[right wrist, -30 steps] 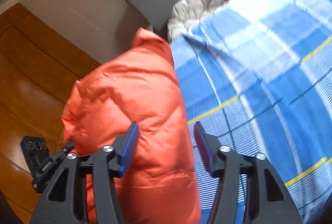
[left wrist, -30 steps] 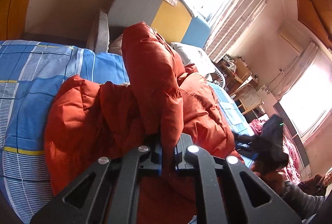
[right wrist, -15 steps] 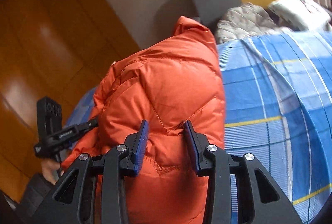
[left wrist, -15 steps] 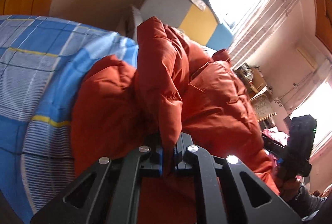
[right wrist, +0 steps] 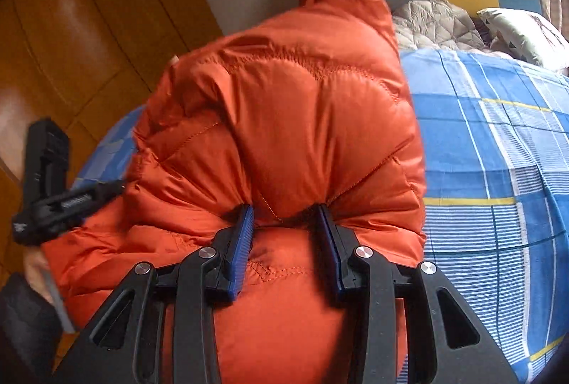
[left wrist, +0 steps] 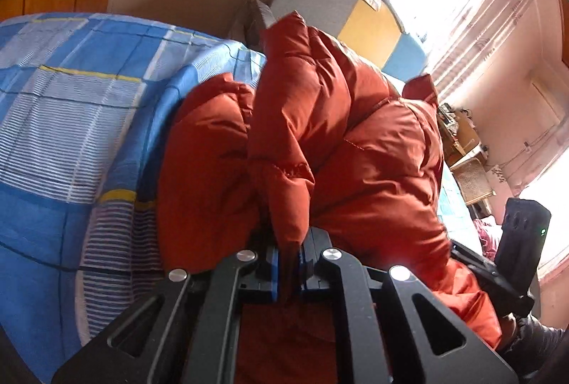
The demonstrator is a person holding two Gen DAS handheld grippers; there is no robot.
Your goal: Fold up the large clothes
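Your left gripper [left wrist: 288, 259] pinches one thin fold, its jaws just easing apart. Your right gripper [right wrist: 286, 241] clamps a thick fold of the one puffy orange quilted down jacket [right wrist: 284, 120], heaped on the blue checked bedspread [right wrist: 498, 170]. Beyond the jacket lie one grey quilt [right wrist: 432, 24] and one pale pillow [right wrist: 522, 35].

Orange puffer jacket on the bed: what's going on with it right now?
A person is folding the orange puffer jacket on the blue checked bedspread with a gripper in each hand. The left gripper pinches a thin fold, its jaws just easing open slightly. The right gripper squeezes a thick bunch of padding.
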